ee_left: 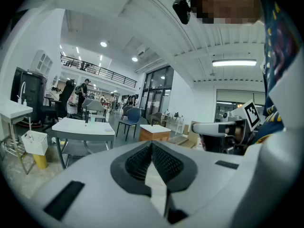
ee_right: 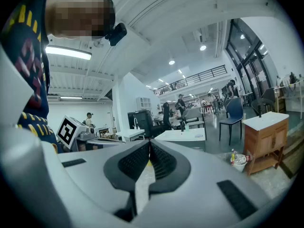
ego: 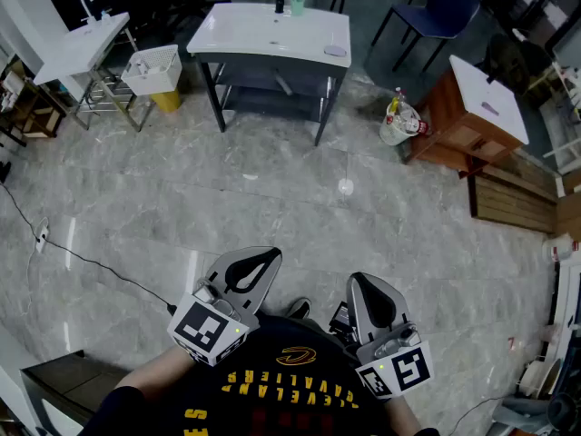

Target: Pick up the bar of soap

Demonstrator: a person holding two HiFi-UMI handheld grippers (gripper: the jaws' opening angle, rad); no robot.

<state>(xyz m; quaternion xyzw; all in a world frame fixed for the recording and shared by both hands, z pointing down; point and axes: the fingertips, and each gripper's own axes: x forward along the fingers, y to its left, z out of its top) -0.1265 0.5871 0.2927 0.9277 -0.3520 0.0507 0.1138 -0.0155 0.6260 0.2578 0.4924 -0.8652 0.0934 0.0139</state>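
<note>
While both grippers sit close to my chest, nothing of the job is done yet. My left gripper (ego: 270, 256) has its jaws pressed together on nothing, and my right gripper (ego: 358, 280) is the same. What I take for the bar of soap (ego: 336, 51), a small pale oval, lies on the white table (ego: 263, 34) well ahead across the floor (ego: 272, 189). Walking over, reaching and gripping all remain.

Oval thing (ego: 335, 51) on white table (ego: 238, 33) too small to tell
</note>
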